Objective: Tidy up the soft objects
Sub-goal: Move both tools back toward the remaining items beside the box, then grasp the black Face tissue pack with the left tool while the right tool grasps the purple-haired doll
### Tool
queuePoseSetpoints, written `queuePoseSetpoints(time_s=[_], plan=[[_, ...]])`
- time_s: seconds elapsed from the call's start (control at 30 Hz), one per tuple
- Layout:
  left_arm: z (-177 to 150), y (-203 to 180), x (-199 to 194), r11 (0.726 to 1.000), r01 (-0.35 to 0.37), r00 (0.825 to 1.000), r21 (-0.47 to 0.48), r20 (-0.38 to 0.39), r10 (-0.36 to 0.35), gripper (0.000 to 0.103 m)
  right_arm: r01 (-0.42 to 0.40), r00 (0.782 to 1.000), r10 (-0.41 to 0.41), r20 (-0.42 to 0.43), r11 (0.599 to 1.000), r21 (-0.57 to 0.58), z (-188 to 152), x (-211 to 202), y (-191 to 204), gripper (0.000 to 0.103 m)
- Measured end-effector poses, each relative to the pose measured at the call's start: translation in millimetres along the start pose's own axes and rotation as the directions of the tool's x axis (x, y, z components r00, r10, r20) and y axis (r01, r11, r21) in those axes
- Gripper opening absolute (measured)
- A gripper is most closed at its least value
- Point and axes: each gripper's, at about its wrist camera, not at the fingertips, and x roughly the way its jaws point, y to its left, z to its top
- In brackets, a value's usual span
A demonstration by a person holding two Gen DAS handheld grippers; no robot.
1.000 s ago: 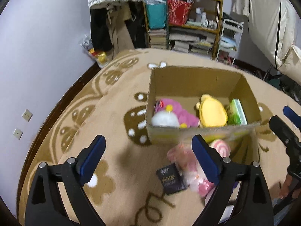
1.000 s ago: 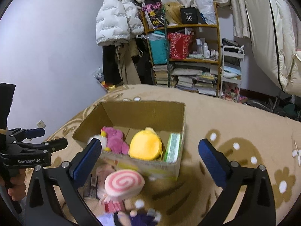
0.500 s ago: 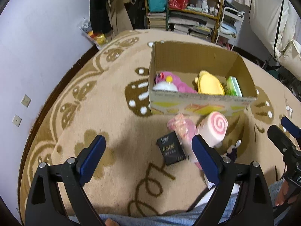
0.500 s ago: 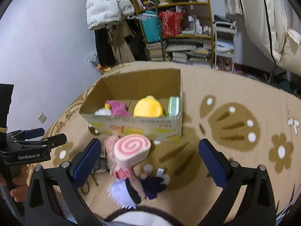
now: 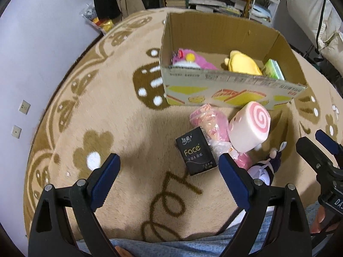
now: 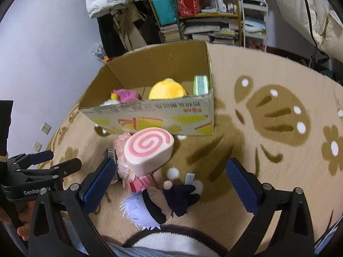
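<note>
Left wrist view is showing the left gripper (image 5: 168,172) at the bottom of the frame, jaws spread wide and holding nothing, hovering over the rug (image 5: 111,115). In the upper centre the box (image 5: 231,92) is sitting open, with a pink plush (image 5: 193,61), a yellow plush (image 5: 243,64) and a green pack (image 5: 273,71) lying inside. Just below the box, on the rug, a swirl cushion (image 5: 249,128) is leaning against a pink bagged toy (image 5: 211,123), and a black tissue pack (image 5: 196,152) is lying touching that bag. A doll (image 5: 265,167) is peeking out at lower right, beside the right gripper (image 5: 321,147).

Right wrist view is showing the right gripper (image 6: 171,176) at the bottom, jaws likewise wide and empty. The doll (image 6: 158,203) is lying between its fingers in the frame, with the swirl cushion (image 6: 149,150) just above it and the box (image 6: 154,111) above that.

Judging by this, the sorting is partly done: three items are in the box, while the cushion, bagged toy, doll and probably the tissue pack are waiting to go in.
</note>
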Motion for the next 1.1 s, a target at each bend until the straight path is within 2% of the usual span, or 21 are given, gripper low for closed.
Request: queuePoseSetpoints(time_s=[0.3,0.57,1.03,1.1], plan=[[0,-8,26,1.0,0.008,0.998,0.016,-0.061,-0.007,0.092,-0.003,0.994,0.008,-0.105,0.999,0.05,-4,29,-5,0.103],[1,-18,51,0.999,0.004,0.994,0.047,-0.113,0.001,0.092,-0.016,0.978,0.037,-0.204,0.994,0.106,-14,52,-12,0.103],[5,-26,80,0.999,0.009,0.984,0.045,-0.18,-0.001,0.092,-0.028,0.95,0.08,-0.302,0.984,0.173,-27,77,-18,0.103],[5,-26,82,0.999,0.014,0.983,0.044,-0.184,-0.006,0.092,-0.046,0.944,0.102,-0.314,0.982,0.181,-29,81,-17,0.095]])
